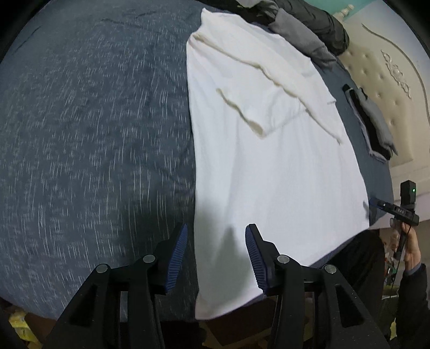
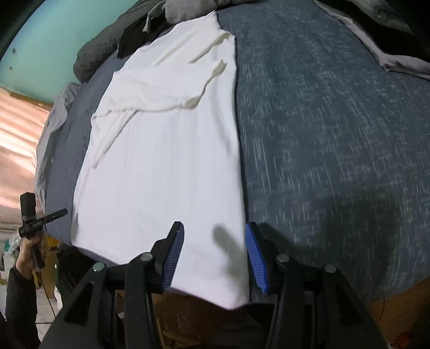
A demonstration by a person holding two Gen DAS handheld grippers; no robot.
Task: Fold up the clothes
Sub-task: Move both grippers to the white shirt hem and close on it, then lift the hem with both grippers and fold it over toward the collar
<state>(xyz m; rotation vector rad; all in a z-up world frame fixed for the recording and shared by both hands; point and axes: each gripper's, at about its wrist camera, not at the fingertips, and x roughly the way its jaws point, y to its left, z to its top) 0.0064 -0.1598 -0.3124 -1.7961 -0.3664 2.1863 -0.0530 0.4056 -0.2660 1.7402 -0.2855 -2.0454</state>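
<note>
A white T-shirt (image 1: 268, 166) (image 2: 161, 161) lies flat on a dark blue-grey bedspread (image 1: 94, 134) (image 2: 336, 134), its sides folded in and its sleeves lying on top at the far end. My left gripper (image 1: 217, 226) is open above the shirt's near left hem corner, one blue pad over the bedspread and the other over the cloth. My right gripper (image 2: 214, 224) is open above the near right hem corner, straddling the shirt's right edge. Neither gripper has cloth between its pads. A hand (image 1: 411, 249) (image 2: 25, 257) holding the other gripper shows at the edge of each view.
A heap of dark and grey clothes (image 1: 309, 24) (image 2: 107, 51) lies beyond the shirt's collar end. A folded grey and black garment (image 1: 376, 123) rests by the cream tufted headboard (image 1: 389, 80). The bed's near edge runs just under both grippers.
</note>
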